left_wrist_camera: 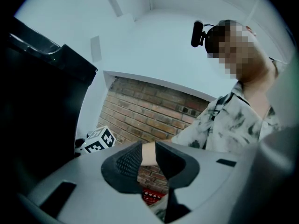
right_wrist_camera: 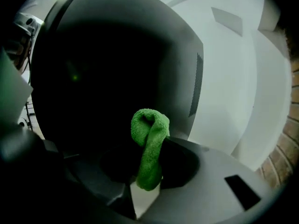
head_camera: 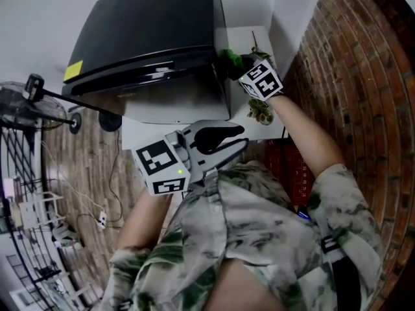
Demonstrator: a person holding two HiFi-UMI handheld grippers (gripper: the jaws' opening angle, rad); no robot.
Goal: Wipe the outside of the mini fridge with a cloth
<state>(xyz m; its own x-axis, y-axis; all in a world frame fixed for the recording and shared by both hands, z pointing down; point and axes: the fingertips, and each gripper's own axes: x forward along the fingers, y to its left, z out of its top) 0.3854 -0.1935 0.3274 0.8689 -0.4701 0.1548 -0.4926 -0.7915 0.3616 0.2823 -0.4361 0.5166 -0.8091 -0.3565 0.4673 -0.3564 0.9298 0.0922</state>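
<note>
The black mini fridge (head_camera: 149,31) stands on a white stand (head_camera: 146,133) against a white wall. My right gripper (head_camera: 237,63) is shut on a folded green cloth (head_camera: 227,61), which it holds at the fridge's right side near the front edge. In the right gripper view the cloth (right_wrist_camera: 149,139) sticks up from between the jaws of that gripper (right_wrist_camera: 149,164), with the fridge's dark side (right_wrist_camera: 117,69) just ahead. My left gripper (head_camera: 235,141) hangs back near the person's chest, away from the fridge. Its jaws (left_wrist_camera: 148,160) stand a narrow gap apart with nothing between them.
A brick wall (head_camera: 350,57) runs close along the right. A red crate (head_camera: 298,167) sits low beside it. A floor fan (head_camera: 26,102) and a wire rack (head_camera: 32,238) stand at the left, with cables (head_camera: 97,206) on the wooden floor.
</note>
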